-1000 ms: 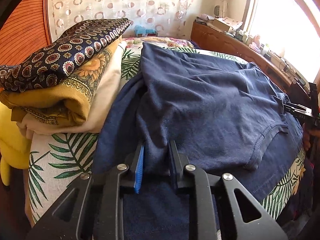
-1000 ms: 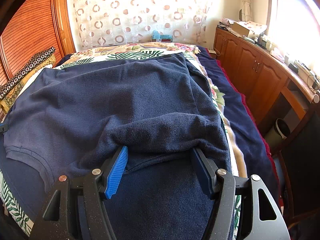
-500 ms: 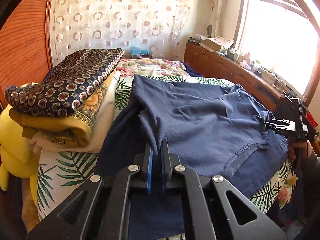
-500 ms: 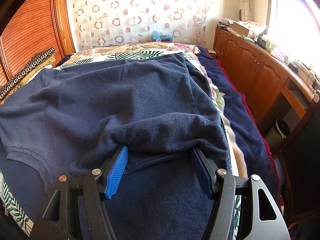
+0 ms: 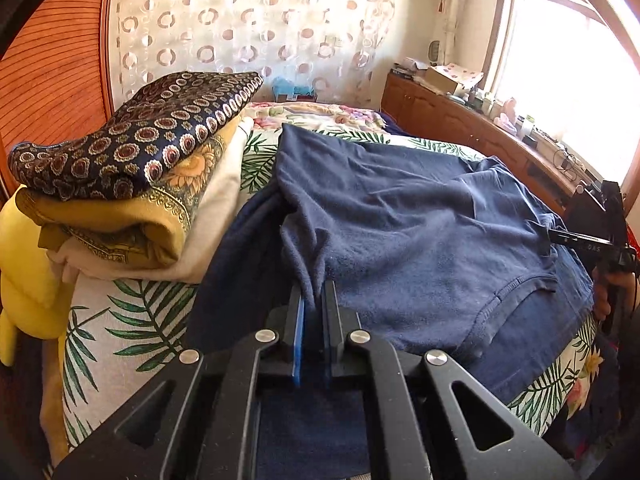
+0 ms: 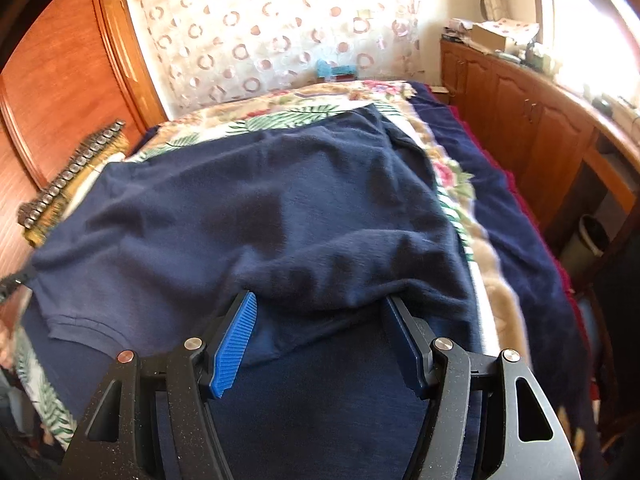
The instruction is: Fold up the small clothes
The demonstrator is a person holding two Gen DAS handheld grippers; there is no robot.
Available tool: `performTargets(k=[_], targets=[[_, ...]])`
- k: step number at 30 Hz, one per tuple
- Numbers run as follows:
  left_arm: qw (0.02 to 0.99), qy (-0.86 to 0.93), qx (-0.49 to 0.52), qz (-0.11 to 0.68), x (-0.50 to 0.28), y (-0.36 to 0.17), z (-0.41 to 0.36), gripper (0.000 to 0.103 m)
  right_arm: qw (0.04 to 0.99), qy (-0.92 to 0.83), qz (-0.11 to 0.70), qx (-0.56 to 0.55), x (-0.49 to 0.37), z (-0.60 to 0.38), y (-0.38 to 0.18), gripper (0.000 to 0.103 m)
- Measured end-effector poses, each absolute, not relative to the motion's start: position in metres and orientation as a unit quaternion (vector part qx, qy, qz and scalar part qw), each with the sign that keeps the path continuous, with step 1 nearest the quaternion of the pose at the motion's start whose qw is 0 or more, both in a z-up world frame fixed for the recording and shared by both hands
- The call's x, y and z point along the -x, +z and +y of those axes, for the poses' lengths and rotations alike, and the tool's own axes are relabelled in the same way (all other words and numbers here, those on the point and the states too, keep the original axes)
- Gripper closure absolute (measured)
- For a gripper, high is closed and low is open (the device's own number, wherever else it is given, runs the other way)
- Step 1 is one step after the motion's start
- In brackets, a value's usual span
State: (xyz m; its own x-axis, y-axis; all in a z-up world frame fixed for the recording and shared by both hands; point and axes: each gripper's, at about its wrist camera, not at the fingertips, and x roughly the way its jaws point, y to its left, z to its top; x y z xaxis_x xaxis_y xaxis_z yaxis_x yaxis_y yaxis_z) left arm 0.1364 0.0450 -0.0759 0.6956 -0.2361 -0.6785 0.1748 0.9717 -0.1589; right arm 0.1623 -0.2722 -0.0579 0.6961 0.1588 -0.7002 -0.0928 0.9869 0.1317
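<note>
A navy blue shirt (image 5: 420,220) lies spread across the bed, with its ribbed neckline toward the near edge. My left gripper (image 5: 313,292) is shut on a pinched ridge of the shirt's near left edge, and cloth rises in folds from between its pads. My right gripper (image 6: 320,302) stands wide open at the shirt's (image 6: 260,208) near right edge. A hump of the cloth drapes over and between its fingertips, but the pads do not squeeze it. In the left wrist view that gripper (image 5: 592,224) shows at the far right, with a hand (image 5: 612,292) below it.
A stack of folded patterned cloths (image 5: 132,168) sits on the leaf-print bedspread (image 5: 120,320) left of the shirt, with a yellow cushion (image 5: 20,264) beside it. A dark blue blanket (image 6: 520,220) hangs on the bed's right side. Wooden cabinets (image 6: 520,128) and a bin (image 6: 592,236) stand right.
The left jaws have closed on the shirt's edge and lifted it slightly into a ridge. The right gripper stays open in place, and its view has tilted a little.
</note>
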Motion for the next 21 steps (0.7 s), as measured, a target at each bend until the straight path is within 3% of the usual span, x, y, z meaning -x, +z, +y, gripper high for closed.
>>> performTargets(k=[3,5,7,21], targets=[[0.920,-0.115,0.041,0.373,-0.137,-0.078,0.043,0.096,0.922,0.055,0.383,-0.014,-0.166,-0.265,-0.060,0.052],[0.922,-0.110,0.047,0.369,-0.136,-0.075,0.045,0.096,0.923,0.052,0.381,0.007,-0.166,-0.260,-0.061,0.081],[0.926,-0.111,0.054,0.358,-0.133,-0.069,0.048,0.096,0.922,0.061,0.382,0.019,-0.165,-0.258,-0.062,0.094],[0.938,-0.130,0.106,0.303,-0.095,-0.025,0.069,0.096,0.954,0.063,0.292,0.032,-0.078,-0.264,-0.010,0.097]])
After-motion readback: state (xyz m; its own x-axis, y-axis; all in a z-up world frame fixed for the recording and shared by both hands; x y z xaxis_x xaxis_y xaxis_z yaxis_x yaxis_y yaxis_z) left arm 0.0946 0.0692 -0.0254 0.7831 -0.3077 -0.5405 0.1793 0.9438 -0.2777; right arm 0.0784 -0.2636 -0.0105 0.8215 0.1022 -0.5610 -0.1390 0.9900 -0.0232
